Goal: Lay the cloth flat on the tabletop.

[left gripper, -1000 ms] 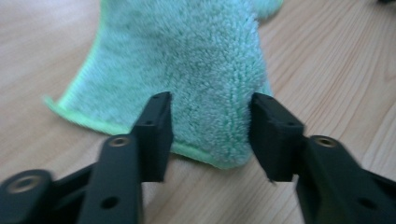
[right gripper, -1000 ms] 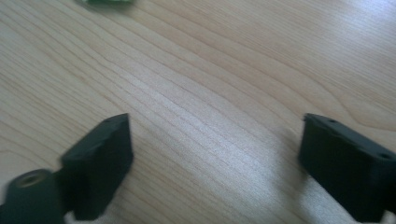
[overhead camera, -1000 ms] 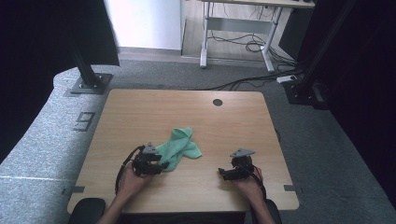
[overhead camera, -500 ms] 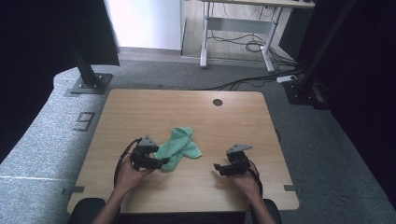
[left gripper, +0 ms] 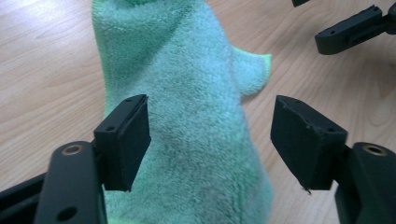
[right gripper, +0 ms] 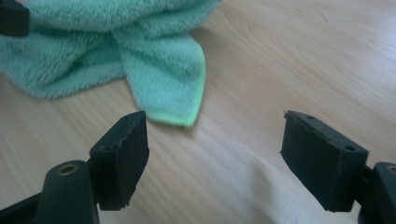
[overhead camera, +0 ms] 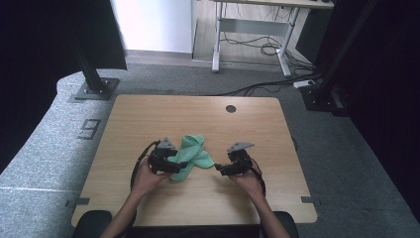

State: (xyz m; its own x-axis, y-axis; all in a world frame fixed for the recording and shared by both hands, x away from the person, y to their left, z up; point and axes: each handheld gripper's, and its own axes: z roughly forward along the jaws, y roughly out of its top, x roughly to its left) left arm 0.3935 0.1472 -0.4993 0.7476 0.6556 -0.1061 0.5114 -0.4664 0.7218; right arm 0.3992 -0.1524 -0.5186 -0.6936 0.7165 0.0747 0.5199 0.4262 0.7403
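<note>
A crumpled green cloth [overhead camera: 195,151] [left gripper: 196,116] [right gripper: 163,84] lies on the wooden table [overhead camera: 148,114] between the person's two hands. My left gripper [overhead camera: 180,165] [left gripper: 210,142] points right over the cloth's near end. Its jaws have just been closing, and the cloth lies between them with a gap to the right pad, so it stands open. My right gripper [overhead camera: 218,168] [right gripper: 212,149] points left at the cloth's hanging corner. Its jaws have narrowed a little but are still open over bare wood. Its jaw tips [left gripper: 350,28] appear in the left gripper view.
A round cable hole [overhead camera: 231,108] sits near the table's far edge. Black stand bases [overhead camera: 91,89] rest on the grey floor at the back left and right. A desk frame with cables [overhead camera: 252,44] stands beyond the table.
Both hands have moved away from the person toward the cloth. The right gripper has come left to the cloth's corner, and the left gripper now reaches over the cloth's near end.
</note>
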